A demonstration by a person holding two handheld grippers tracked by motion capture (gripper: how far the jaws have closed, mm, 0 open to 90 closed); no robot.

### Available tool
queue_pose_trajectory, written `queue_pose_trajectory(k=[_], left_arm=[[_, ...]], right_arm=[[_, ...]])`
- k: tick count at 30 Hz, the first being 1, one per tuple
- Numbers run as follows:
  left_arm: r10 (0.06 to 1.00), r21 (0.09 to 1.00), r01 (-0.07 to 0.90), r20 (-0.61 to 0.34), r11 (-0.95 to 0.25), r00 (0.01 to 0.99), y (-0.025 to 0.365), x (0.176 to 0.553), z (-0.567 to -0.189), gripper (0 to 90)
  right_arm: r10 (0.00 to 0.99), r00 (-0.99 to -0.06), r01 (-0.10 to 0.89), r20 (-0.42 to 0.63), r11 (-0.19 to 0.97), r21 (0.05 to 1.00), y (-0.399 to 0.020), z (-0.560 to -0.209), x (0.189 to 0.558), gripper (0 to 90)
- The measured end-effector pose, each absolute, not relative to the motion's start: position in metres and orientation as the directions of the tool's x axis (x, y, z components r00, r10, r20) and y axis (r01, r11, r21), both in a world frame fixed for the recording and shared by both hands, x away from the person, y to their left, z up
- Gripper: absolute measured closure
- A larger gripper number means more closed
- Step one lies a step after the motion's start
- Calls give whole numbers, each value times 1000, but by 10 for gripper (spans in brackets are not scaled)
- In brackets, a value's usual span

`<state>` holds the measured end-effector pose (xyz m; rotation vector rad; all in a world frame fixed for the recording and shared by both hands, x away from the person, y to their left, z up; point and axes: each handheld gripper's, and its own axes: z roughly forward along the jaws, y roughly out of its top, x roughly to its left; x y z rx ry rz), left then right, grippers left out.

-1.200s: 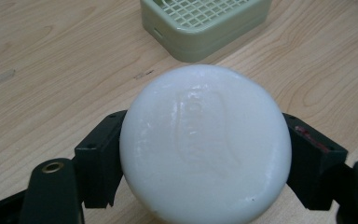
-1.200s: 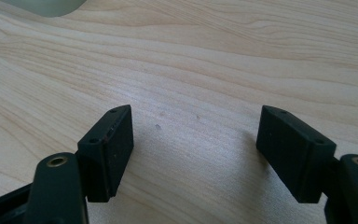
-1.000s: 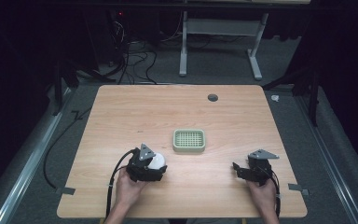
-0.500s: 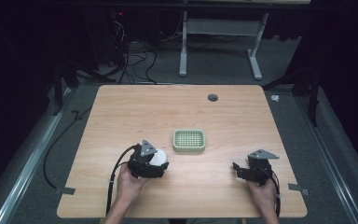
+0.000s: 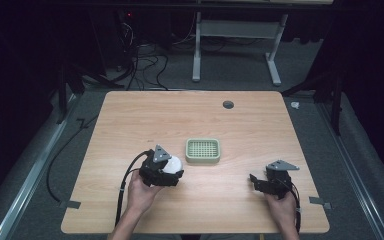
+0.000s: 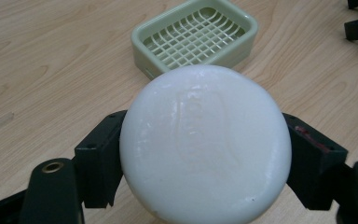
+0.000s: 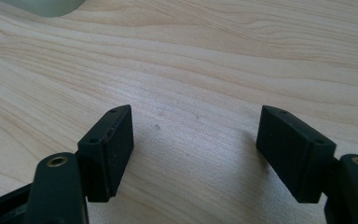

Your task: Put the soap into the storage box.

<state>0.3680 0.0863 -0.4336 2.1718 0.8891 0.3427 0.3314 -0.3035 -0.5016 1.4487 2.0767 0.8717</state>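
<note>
your left gripper is clamped on the white soap bar, one black jaw pressed to each side of it; the rounded face with a faint embossed mark fills the space between them. in the high view the left gripper sits over the near-left part of the desk with the soap bar showing pale at its front.

relation that matters: the green soap dish lies straight ahead of the held bar in the left gripper view, just beyond it and a little up-frame, apart from the soap, not touching. in the high view the soap dish is just to the right of and slightly farther away than the left gripper. its long axis runs left to right across the desk; its grid floor looks bare. the soap bar reads as nearly round from this angle, so i cannot tell its long axis.

judgement: the left hand is much the nearer one. a short carry forward and rightward should bring the bar over the dish, then lower and let go. watch that the bar clears the near rim.

your right gripper stands wide, nothing between the jaws, just bare wood. in the high view the right gripper rests at the near-right, well apart from the dish.
</note>
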Motion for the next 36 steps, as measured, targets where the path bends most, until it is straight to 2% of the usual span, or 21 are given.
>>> queue_pose_trajectory(k=[36], left_arm=[[664,734,491,-73,-469,745,65,400,-419,247]], right_arm=[[940,-340,649,-14,245,720,-303,-502,331,281]])
